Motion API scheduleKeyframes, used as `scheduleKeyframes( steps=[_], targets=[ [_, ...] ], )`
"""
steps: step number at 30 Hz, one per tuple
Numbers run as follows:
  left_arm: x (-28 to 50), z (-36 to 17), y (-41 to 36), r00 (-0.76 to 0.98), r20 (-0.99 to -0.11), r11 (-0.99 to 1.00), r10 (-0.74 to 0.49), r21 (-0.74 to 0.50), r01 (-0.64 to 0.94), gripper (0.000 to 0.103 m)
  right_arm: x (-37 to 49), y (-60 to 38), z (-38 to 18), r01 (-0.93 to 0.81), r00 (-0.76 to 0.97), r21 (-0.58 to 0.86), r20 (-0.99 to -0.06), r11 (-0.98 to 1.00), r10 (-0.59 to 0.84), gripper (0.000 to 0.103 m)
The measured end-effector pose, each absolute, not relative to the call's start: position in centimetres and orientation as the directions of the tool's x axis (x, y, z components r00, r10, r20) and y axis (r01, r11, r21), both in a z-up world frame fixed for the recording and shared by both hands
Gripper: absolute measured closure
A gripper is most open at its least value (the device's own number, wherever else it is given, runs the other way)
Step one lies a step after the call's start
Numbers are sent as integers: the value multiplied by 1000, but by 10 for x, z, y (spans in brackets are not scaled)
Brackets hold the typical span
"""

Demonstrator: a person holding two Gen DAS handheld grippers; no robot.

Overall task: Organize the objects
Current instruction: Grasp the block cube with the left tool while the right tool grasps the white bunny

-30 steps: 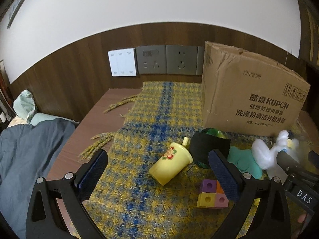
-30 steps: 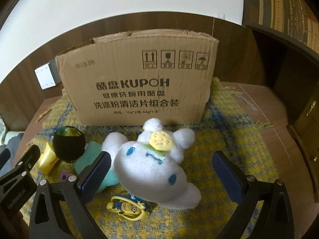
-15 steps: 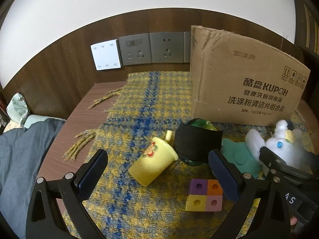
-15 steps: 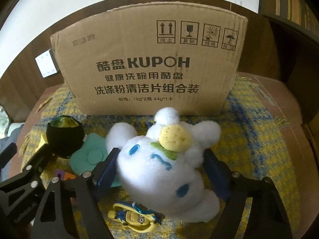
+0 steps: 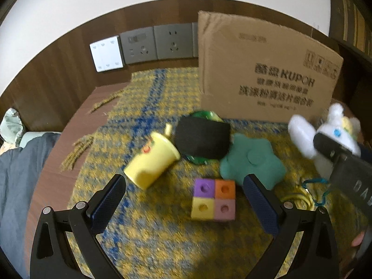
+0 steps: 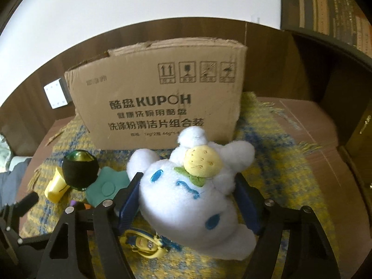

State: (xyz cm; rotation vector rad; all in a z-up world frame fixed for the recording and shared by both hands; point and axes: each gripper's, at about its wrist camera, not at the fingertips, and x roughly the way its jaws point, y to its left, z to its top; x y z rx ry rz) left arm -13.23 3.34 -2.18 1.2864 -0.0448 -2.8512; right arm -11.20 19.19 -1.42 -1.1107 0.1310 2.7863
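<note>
Item: white plush toy, on the checked cloth before the cardboard box. Right gripper clenched on its head; squeeze firmly, lift clear over the box rim. Left gripper released, above the block cube.

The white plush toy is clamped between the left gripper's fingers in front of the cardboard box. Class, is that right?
Not quite. The right gripper clamps the white plush toy, as the right wrist view shows; the left gripper is open over the blocks. The toy is in front of the cardboard box.
</note>
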Motion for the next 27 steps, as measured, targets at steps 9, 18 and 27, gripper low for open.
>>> scheduleKeyframes(
  steps=[9, 18, 27],
  targets=[
    [-133, -44, 37, -612, -791, -999, -11, 32, -23, 21, -108, 195, -14, -172, -715, 31, -692, -985, 103, 29],
    [-137, -48, 43, -601, -799, -998, 15, 20, -51, 64, -106, 196, -14, -172, -717, 28, -689, -985, 106, 29],
    [-131, -31, 41, -643, -766, -999, 2, 31, -41, 64, -101, 192, -4, -166, -737, 16, -666, -986, 114, 29]
  ],
)
